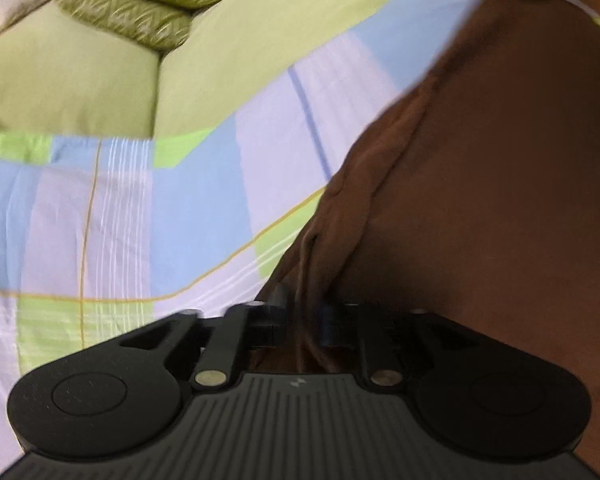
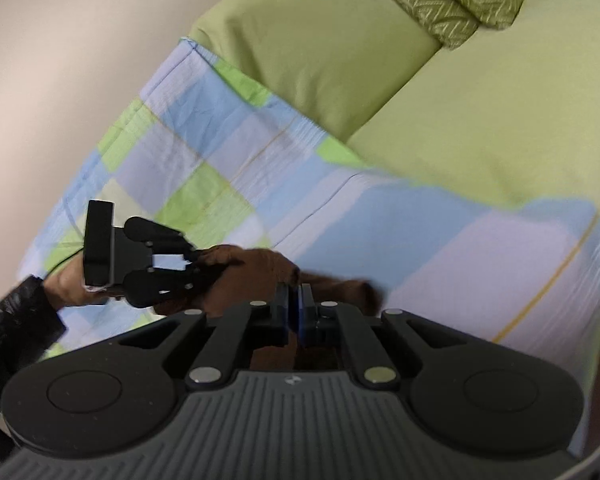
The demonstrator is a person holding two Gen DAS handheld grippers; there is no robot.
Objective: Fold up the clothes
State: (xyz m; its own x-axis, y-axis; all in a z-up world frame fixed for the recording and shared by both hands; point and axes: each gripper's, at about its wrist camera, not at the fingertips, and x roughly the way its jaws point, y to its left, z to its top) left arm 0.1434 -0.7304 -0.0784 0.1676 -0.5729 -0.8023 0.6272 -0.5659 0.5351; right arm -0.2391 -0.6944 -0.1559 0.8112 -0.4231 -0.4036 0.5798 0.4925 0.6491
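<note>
Fold in progress on a bed (image 2: 480, 128). One brown garment (image 1: 500, 184) lies on the checked bedsheet (image 1: 148, 208), spread wide in the left wrist view and bunched at one edge in the right wrist view.

Left tongs (image 1: 302, 312): jaws stand about half open, with a ridge of the brown cloth running between them; the pads do not appear to press on it, so the cloth seems released rather than held. The same tongs (image 2: 196, 262) appear in the right wrist view, carried by a hand (image 2: 72, 284) in a dark sleeve, their tips at the bunched edge of the garment.

Right tongs (image 2: 295, 306): jaws closed almost fully together. Brown cloth lies directly behind and below the tips; whether a thin layer is pinched between the pads cannot be told, as motion blur obscures the contact.

Step, as judged: an edge of the garment has been carried across and is being set down, the left side letting go. The next move likely calls for the left tongs to draw clear without dragging the fold, then for a fresh edge to be taken.

Count: one garment, two tongs, one hand in view, two patterned green pillows (image 1: 140, 4) at the head of the bed, one checked sheet.
</note>
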